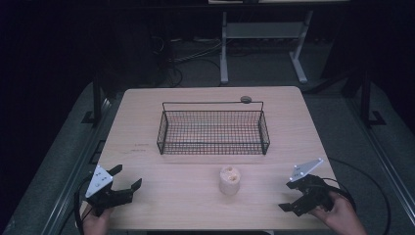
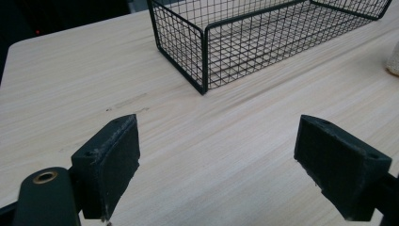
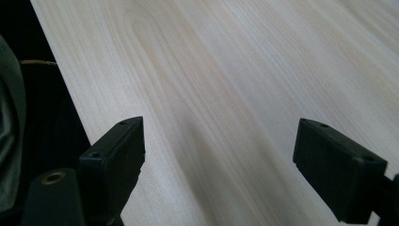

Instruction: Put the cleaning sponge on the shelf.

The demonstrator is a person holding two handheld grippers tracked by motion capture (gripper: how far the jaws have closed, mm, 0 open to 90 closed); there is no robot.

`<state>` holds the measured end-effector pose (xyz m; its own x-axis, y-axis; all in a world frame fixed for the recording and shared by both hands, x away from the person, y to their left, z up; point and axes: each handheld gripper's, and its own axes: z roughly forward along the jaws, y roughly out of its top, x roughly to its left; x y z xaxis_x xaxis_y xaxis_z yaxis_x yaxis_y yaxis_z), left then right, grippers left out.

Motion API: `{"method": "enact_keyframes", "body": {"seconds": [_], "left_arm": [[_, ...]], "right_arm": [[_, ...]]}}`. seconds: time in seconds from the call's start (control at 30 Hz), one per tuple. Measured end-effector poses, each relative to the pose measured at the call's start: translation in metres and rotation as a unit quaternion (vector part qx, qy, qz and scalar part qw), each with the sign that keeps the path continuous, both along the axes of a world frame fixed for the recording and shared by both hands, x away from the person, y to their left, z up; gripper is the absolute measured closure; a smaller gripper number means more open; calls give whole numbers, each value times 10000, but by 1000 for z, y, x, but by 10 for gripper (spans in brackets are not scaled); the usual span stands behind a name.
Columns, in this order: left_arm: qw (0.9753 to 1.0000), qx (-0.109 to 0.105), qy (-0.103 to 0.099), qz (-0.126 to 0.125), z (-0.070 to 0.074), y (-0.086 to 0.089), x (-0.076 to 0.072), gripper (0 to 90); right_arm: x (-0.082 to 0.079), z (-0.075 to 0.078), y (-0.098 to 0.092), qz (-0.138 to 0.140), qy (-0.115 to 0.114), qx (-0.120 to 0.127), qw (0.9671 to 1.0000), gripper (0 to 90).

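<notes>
The small pale object [image 1: 229, 179] is set upright just in front of the wire basket [image 1: 213, 128], and could be toppled if approached off-centre. The left gripper [image 1: 122, 185] and right gripper [image 1: 288, 198], jaws held wide apart and empty, are kept either side of it, with nothing placed between.

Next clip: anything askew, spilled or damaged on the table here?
Nothing stands out. The wire basket sits squarely and looks empty; a small pale object stands in front of it. A small round thing sits behind the basket's far rim. Left gripper and right gripper are open, holding nothing.
</notes>
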<state>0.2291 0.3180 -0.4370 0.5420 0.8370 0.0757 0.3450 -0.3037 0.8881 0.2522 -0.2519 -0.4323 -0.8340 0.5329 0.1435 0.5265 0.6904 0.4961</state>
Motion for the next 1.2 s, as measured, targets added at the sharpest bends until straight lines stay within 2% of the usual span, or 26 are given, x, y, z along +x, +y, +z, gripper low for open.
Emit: {"method": "enact_keyframes", "body": {"seconds": [0.4,0.83,1.2], "left_arm": [[10000,21,-22,-7,0,1,-1,139],[10000,-1,-41,-2,1,1,-2,140],[10000,0,-29,8,1,1,-2,139]], "right_arm": [[8,6,20,249,77,-129,9996,167],[14,15,41,505,0,-273,9984,165],[22,17,54,608,90,-412,9973,163]]}}
